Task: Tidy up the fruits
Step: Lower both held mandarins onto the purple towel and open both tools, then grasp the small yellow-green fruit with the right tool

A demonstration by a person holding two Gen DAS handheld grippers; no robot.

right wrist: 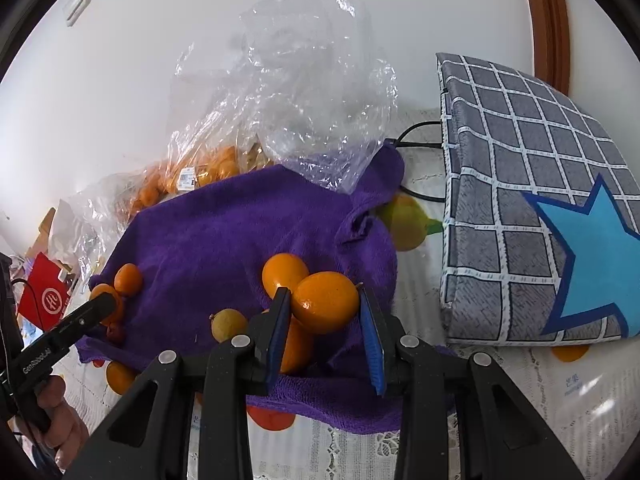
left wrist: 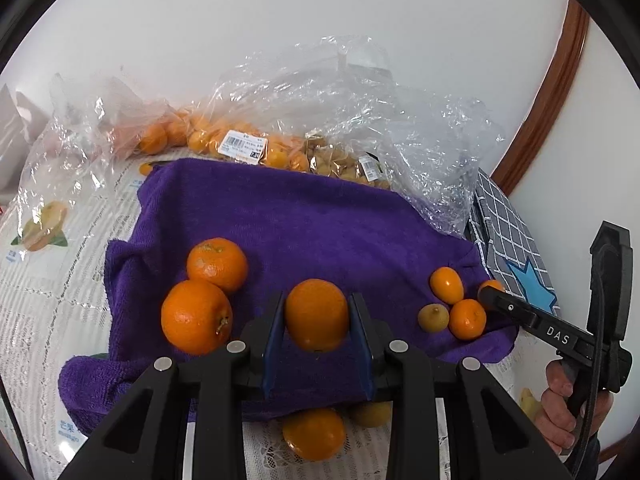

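Both tools tilt down over the purple towel (left wrist: 320,220): the left tool (left wrist: 318,314) pinches an orange (left wrist: 317,314), the right tool (right wrist: 325,308) pinches a kumquat (right wrist: 325,302). Two oranges (left wrist: 196,316) lie at nine o'clock of the left tool; bagged fruit (left wrist: 240,144) sits at twelve.

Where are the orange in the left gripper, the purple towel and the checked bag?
orange in the left gripper (left wrist: 317,314), left wrist view, middle of its peel.
purple towel (left wrist: 280,220), left wrist view, bare middle of the cloth.
checked bag (right wrist: 516,184), right wrist view, grey checked side above the star.
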